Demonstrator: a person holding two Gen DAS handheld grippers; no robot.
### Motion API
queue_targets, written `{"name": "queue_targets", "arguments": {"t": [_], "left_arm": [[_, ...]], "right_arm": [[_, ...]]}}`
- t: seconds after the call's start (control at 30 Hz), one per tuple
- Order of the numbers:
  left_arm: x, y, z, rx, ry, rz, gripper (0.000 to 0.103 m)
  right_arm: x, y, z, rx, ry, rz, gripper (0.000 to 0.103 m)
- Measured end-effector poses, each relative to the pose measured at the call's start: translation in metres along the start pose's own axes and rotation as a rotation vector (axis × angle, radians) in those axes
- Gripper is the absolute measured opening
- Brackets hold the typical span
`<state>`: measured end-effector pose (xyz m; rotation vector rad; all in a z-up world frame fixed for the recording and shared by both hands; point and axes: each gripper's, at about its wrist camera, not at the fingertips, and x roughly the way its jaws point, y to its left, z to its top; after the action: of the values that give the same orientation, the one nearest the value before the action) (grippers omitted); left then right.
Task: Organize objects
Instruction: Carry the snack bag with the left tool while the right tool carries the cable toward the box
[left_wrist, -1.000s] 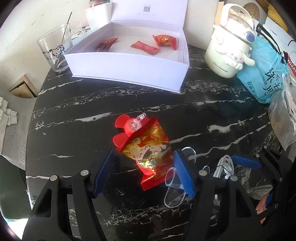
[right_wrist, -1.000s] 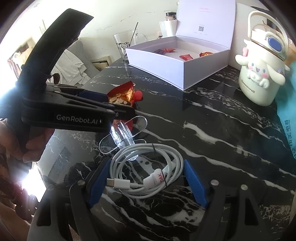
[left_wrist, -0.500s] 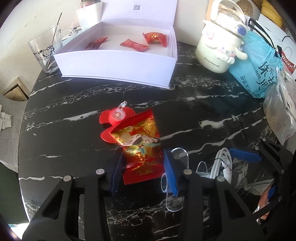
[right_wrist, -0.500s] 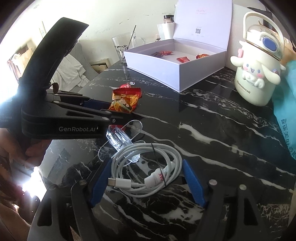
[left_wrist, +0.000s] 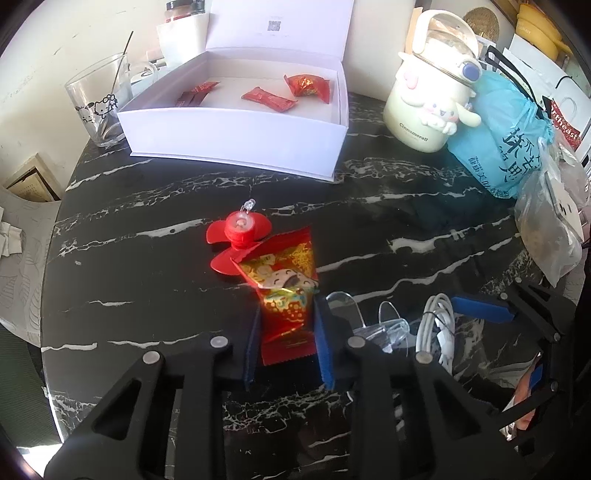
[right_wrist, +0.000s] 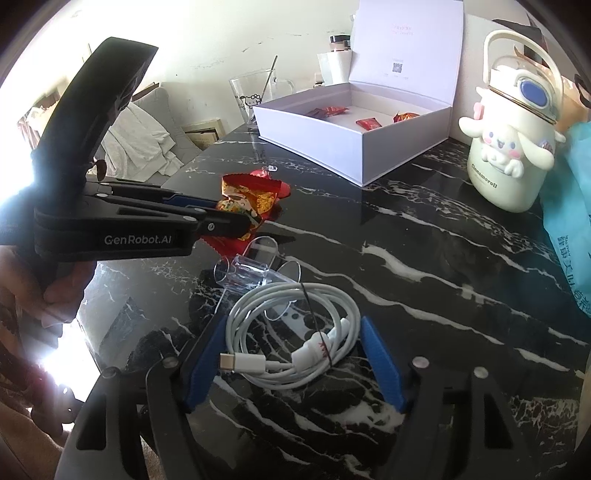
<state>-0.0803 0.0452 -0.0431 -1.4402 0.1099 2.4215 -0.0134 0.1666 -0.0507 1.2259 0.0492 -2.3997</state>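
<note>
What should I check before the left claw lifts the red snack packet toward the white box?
1. Grip on packet: the left claw has both pads against the red and gold snack packet. Ok.
2. Packet free of neighbours: its top edge overlaps the red plastic fan toy; whether it catches is unclear. Cannot tell.
3. Destination open: the white gift box has its lid up, with bare floor between the candies. Ok.
4. Path to box: bare marble table lies between. Ok.
5. Right claw out of the way: open around the coiled white USB cable, beside the packet. Ok.
6. The clear plastic piece lies near the left claw. Cannot tell if it will be bumped.
</note>
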Motion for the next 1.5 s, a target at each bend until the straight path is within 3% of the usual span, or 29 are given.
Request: {"name": "queue_targets", "arguments": {"t": [0.5,1.0,1.5], "left_arm": [[-0.035,0.009,-0.005,-0.015,-0.058,0.047,0.024],[-0.084,0.014,0.005,-0.018,-0.147,0.104,0.024],[-0.093,0.022,0.025,0.006,-0.165,0.130,0.024]], "right_arm": [[-0.023,0.009,0.012,-0.031,-0.068,-0.019,0.073],[-0.062,0.026,0.050,-0.096,-0.179,-0.031,0.073],[-0.057,0.016,0.090,-0.102,-0.204,-0.031,0.073]]}}
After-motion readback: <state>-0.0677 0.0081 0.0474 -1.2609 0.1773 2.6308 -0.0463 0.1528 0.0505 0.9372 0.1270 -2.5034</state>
